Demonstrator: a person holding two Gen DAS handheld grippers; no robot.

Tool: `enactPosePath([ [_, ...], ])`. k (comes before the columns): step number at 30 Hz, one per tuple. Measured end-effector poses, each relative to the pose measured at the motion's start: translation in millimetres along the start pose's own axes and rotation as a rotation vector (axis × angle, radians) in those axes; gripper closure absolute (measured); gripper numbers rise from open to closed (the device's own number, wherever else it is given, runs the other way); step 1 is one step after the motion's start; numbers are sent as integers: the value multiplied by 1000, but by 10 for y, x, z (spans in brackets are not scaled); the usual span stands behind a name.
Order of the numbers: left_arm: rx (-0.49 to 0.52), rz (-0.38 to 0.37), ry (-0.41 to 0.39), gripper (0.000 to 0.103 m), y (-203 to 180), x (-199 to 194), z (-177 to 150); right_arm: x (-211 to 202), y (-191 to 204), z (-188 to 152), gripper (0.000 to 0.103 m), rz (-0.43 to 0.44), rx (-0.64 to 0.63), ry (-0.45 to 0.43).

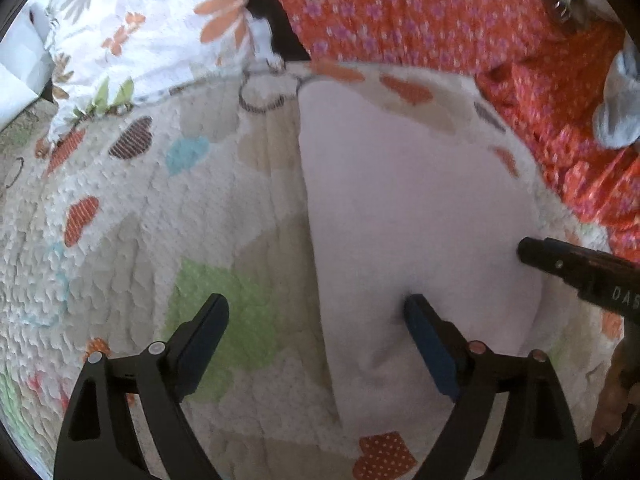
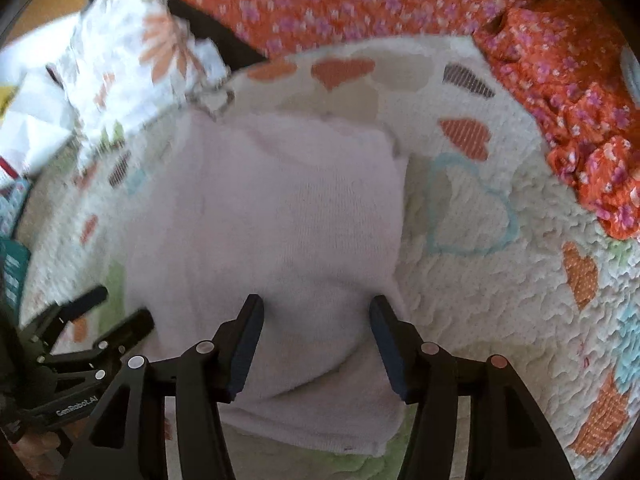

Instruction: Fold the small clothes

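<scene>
A pale pink knitted garment point(image 1: 420, 216) lies flat on a quilted bedspread with heart patches point(image 1: 140, 220); it also shows in the right wrist view point(image 2: 288, 216), folded into a rough rectangle. My left gripper point(image 1: 316, 312) is open, straddling the garment's left edge, one finger over the quilt and one over the cloth. My right gripper point(image 2: 316, 312) is open with its jaws apart over the garment's near end, holding nothing. The right gripper shows in the left wrist view point(image 1: 532, 250) at the garment's right edge. The left gripper shows in the right wrist view point(image 2: 120, 312) at the garment's left edge.
An orange cloth with pink flowers point(image 1: 400, 8) lies bunched along the far and right side point(image 2: 580, 120). A white pillow with orange flower print point(image 1: 152, 28) sits at the far left point(image 2: 132, 60). A grey sock-like item point(image 1: 620, 108) rests on the orange cloth.
</scene>
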State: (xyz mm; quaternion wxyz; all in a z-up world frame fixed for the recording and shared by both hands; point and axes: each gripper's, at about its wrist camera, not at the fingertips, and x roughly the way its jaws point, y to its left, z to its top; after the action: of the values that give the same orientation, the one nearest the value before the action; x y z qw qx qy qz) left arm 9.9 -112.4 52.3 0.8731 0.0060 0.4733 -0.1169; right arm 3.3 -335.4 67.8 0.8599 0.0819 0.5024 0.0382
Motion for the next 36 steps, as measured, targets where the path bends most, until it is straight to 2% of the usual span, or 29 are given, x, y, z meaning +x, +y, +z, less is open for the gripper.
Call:
enactPosePath([
  [2,9,19,-24,14,5,-49,23,-108,-49,28,43,-12,18,-49],
  [4,25,41,-28,14,-7,-52,24,-113,-66,38,43,-24,21,-55],
  [11,34,57,-30,14,6,-57,14,131,19,1,43,-94,-26,33],
  [15,49,88,-43,14,37,-108,-24,228,-24,-5,35,-102,-1,60],
  [17,53,101,-43,14,68,-135,-50,297,-104,-8,32,-63,54,81],
  [20,53,121,-40,14,137,-169,-98,384,-311,-23,20,20,182,106],
  [23,48,133,-35,14,210,-210,-148,414,-432,-50,17,94,249,106],
  [26,43,141,-38,14,259,-264,-190,394,-376,-71,13,85,234,93],
  [29,41,138,-45,14,278,-296,-216,388,-373,-128,0,118,293,25],
  [33,41,133,-54,14,276,-314,-221,344,-354,-252,0,109,366,-94],
  [36,43,127,-57,14,276,-321,-207,356,-388,-214,0,126,381,-67],
])
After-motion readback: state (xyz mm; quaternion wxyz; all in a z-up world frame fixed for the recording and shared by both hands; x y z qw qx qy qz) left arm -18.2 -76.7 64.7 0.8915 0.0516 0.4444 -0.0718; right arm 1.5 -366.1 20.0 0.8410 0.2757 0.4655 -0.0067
